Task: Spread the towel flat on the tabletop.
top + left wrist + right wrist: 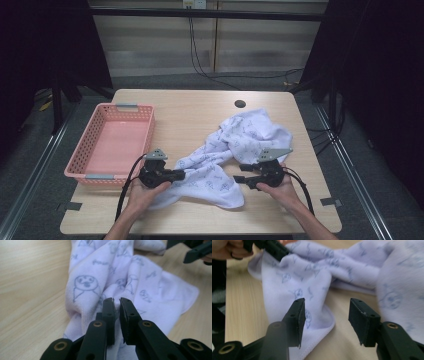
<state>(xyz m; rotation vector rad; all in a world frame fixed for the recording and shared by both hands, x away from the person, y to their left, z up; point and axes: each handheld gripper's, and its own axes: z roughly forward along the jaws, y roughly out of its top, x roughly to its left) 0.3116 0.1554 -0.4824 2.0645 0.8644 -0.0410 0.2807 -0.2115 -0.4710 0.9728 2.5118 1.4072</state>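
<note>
A white towel (240,140) printed with small blue-grey figures lies crumpled across the middle of the wooden table (190,110). My left gripper (183,175) lies at the towel's near left end. In the left gripper view its jaws (117,301) stand almost together, pinching a fold of the towel (100,270). My right gripper (237,178) hovers low at the towel's near right corner. Its jaws (327,306) stand wide apart with nothing pressed between them, and the towel's hemmed corner (319,322) lies on the table just beyond them.
A pink plastic basket (145,132) with nothing in it stands at the table's left side. A round cable hole (240,104) sits near the far edge. Bare wood runs along the front edge and the far left corner.
</note>
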